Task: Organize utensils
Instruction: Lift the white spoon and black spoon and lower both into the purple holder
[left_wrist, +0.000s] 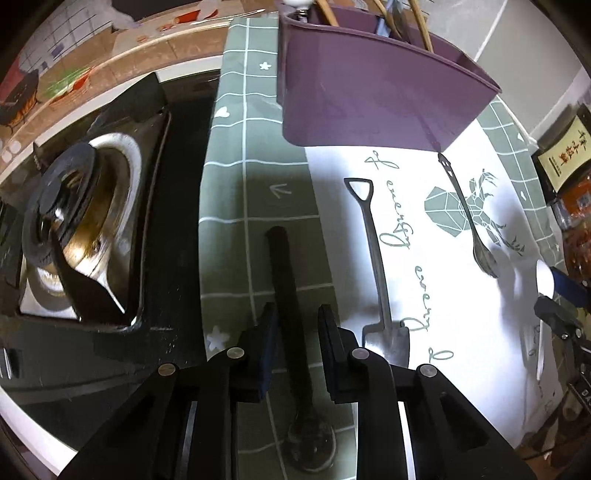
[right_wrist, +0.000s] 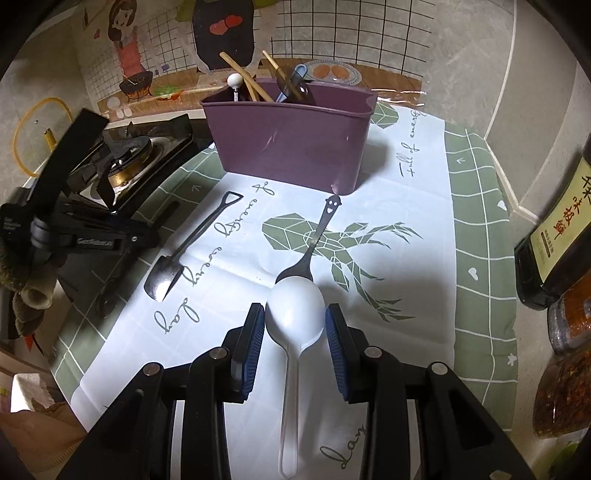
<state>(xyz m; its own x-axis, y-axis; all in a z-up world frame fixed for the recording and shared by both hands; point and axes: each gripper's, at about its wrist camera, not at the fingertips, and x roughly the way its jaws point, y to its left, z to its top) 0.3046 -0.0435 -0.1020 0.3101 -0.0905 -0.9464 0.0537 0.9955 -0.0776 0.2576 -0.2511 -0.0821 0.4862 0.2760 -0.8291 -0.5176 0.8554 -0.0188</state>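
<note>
— Utensils: report position, starting at the left tongs.

— Left tongs point steeply down at the table. A black long-handled utensil lies on the green checked cloth. Its handle runs between the two fingers and on ahead of the tips. The jaws stand narrowly apart astride it, and a strip of cloth shows between the handle and the right finger, so there is no grip. A gas burner sits to the left of these tongs.

— Next item to the right?

— A shovel-shaped metal spoon lies flat just right of the left tongs, blade nearest them. The purple holder stands upright ahead of both tongs, with chopsticks and other handles sticking out of its top.

— Right tongs?

— Right tongs are closed on a white spoon. Both pads press the sides of its bowl, and its handle runs back under the tongs. A dark spoon with a face cut into its handle lies directly ahead of the tips, pointing toward the holder, its bowl partly hidden behind the white bowl. A dark bottle stands at the far right, off the cloth.
</note>
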